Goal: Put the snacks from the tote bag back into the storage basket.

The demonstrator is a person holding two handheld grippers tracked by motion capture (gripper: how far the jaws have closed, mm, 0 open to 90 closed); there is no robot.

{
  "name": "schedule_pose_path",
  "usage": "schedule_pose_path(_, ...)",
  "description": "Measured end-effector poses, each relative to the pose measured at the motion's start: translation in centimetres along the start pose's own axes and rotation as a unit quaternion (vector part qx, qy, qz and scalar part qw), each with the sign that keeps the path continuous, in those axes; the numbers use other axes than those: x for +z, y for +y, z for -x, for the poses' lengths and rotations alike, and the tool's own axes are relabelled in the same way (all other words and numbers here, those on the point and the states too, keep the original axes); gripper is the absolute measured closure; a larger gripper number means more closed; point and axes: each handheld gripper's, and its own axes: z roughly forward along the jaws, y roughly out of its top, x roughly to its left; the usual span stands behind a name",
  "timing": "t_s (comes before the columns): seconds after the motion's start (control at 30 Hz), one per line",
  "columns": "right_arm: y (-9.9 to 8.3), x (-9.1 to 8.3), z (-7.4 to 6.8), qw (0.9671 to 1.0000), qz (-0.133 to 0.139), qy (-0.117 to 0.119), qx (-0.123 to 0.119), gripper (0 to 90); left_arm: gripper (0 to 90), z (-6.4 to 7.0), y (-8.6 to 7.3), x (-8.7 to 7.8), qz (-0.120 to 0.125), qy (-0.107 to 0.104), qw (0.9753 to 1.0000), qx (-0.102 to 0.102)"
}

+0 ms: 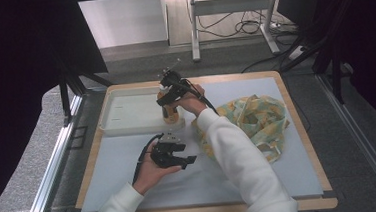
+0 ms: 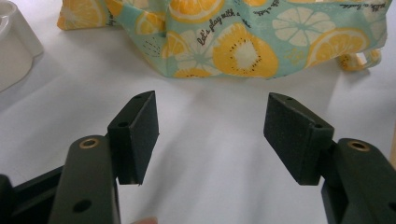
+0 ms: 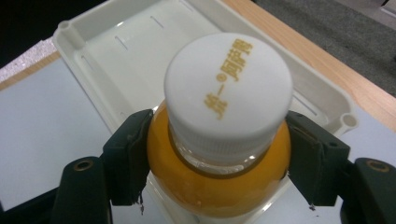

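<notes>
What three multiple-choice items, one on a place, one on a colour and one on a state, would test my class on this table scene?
1. Where does the fruit-print cloth lie?
A. In the tray
B. On the table's right half
C. Under the left gripper

2. What colour is the bottle's cap?
A. White
B. Red
C. Black

3. What is the state of the right gripper?
A. Open over the cloth
B. Lying on the table
C. Shut on the bottle

Answers:
1 B: the high view shows the cloth right of the white tray.
2 A: the right gripper view shows a white cap with gold lettering.
3 C: its fingers press both sides of the bottle of orange drink, while the left gripper is open.
</notes>
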Motion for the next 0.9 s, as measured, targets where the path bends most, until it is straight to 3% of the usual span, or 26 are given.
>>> schedule_pose_path(0.2, -0.6, 0.8, -0.2, 0.9996, -0.018, -0.005, -0.021, 29.4, 35.7, 0.0, 0.0, 0.1, -0.002, 0.0, 1.0, 0.001)
schedule_pose_path(0.33, -0.8, 0.5, -0.2, 0.9997, -0.017, 0.001, -0.015, 28.4, 35.6, 0.0, 0.0, 0.1, -0.003, -0.005, 1.0, 0.002)
schedule_pose_path(0.43, -0.8, -0.1, 0.0, 0.9999, -0.005, 0.008, -0.004, 23.4, 35.6, 0.0, 0.0, 0.1, -0.003, -0.004, 1.0, 0.002)
schedule_pose_path(0.5, -0.8, -0.6, 0.0, 1.0, 0.003, 0.001, -0.001, 20.6, 35.6, 0.0, 0.0, 0.1, -0.002, -0.004, 1.0, -0.001)
schedule_pose_path(0.9, -2.0, -3.7, 0.4, 0.9993, 0.035, 0.01, 0.001, 20.0, 35.6, -0.1, -0.2, 0.0, -0.005, 0.0, 1.0, 0.002)
